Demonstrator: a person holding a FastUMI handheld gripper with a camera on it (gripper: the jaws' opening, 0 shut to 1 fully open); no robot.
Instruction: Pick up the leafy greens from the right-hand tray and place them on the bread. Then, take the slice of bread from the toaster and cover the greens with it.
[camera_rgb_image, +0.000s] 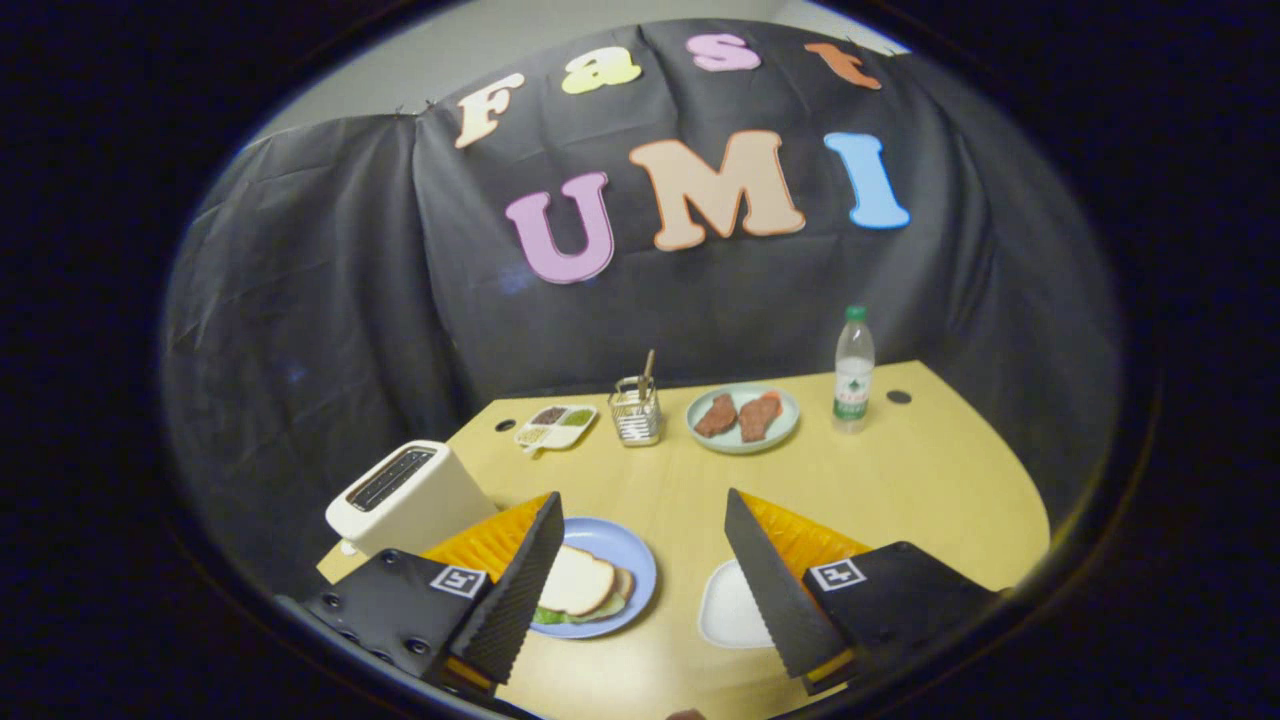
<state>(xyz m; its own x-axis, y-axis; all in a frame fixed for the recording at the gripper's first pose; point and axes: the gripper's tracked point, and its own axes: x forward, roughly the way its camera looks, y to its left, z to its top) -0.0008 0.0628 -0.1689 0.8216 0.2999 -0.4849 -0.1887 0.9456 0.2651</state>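
Fingers (640, 590) spread wide, gripping nothing. Between them, nearer the left one: blue plate (632, 553) carrying a pale bread slice (577, 581) atop leafy greens (548, 617). By the right finger, a white tray (727, 608). Beyond left, white toaster (405, 497) on the bench (900, 480).

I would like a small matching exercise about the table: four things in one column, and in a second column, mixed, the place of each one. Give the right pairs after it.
Things:
1. toaster
2. water bottle
3. bread slice
4. two pieces of meat

Places:
A. on the pale green plate
B. on the blue plate, between the open gripper fingers
C. standing at the table's far right
D. at the table's near left edge

Pairs: 1-D, 2-C, 3-B, 4-A
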